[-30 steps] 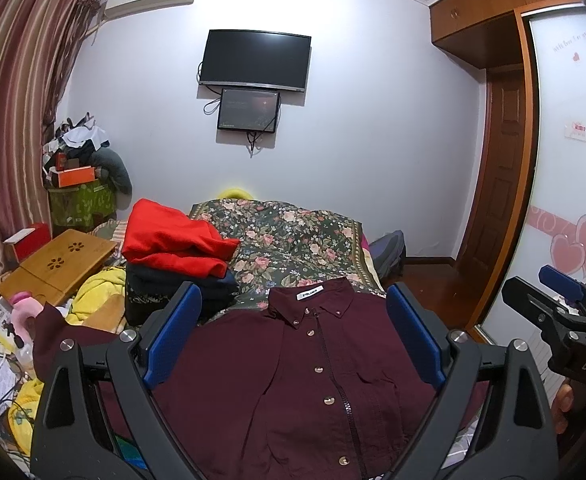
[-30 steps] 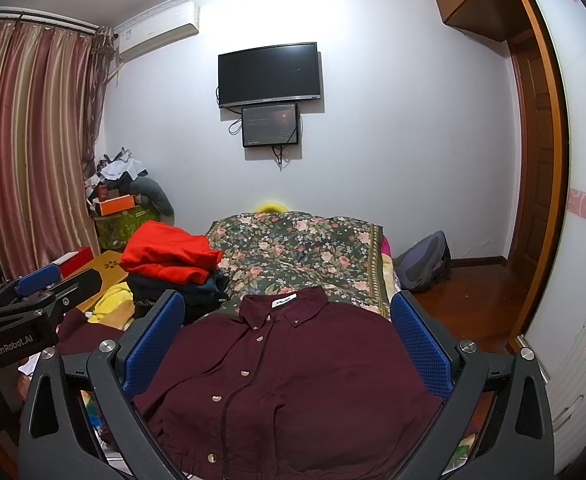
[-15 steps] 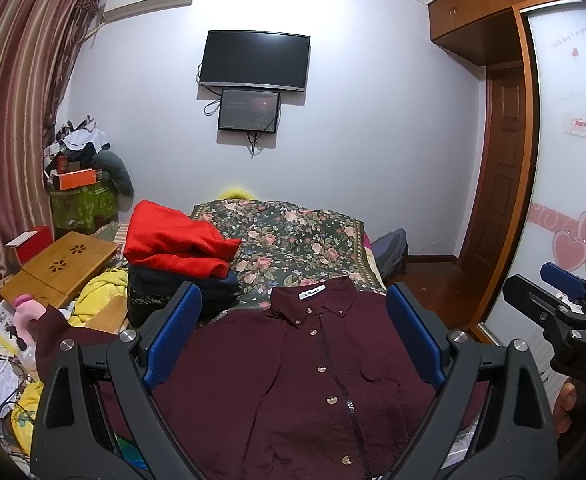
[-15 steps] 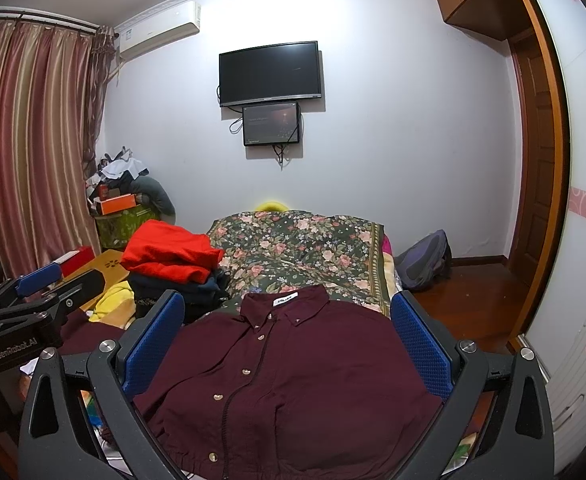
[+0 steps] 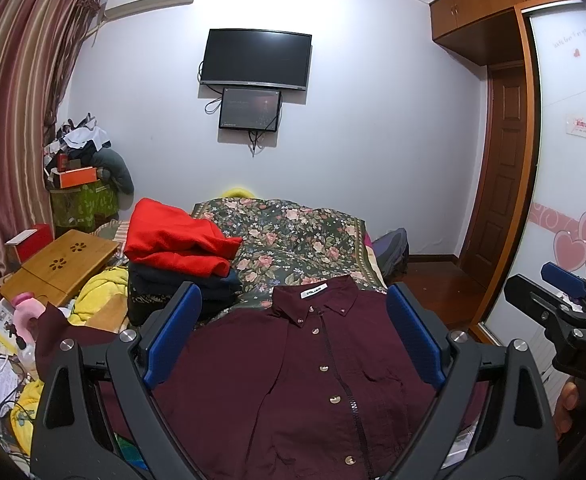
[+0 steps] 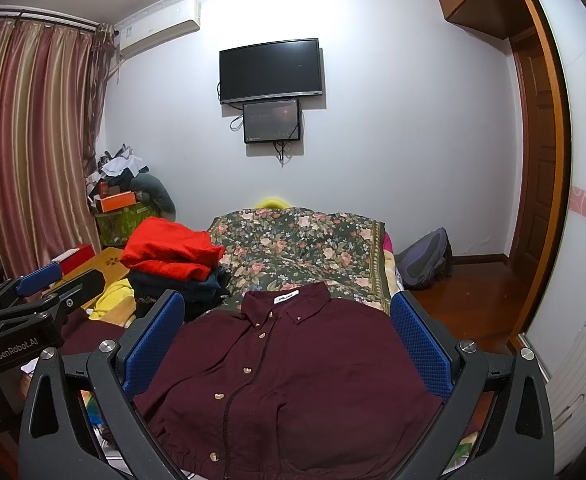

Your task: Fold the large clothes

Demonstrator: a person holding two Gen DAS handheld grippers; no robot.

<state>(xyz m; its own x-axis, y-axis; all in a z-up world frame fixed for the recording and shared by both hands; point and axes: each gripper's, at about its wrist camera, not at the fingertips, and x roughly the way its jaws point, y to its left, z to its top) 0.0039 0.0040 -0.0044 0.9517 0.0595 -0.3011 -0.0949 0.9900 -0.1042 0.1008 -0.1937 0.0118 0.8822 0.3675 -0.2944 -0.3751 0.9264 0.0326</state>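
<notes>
Left wrist view: lying flat and buttoned at the near end of the flowered bedspread (image 5: 293, 236), front side up, collar to the far side, a maroon shirt (image 5: 293, 380). Hovering above it with blue pads spread wide and gripping nothing, the left gripper (image 5: 293, 332). Resting to the far left of the shirt, just beside its left shoulder, a stack of folded clothes (image 5: 181, 256), red on top. Showing at the right edge, the right gripper (image 5: 565, 312), jaw state impossible to tell here.

Right wrist view: spreading across the near part of the frame, the same maroon shirt (image 6: 293, 376). Hanging over it, released and wide apart, the right gripper (image 6: 289, 336). Appearing at the left edge, the left gripper (image 6: 33, 300). Hanging on the far wall, a black television (image 6: 271, 70).
</notes>
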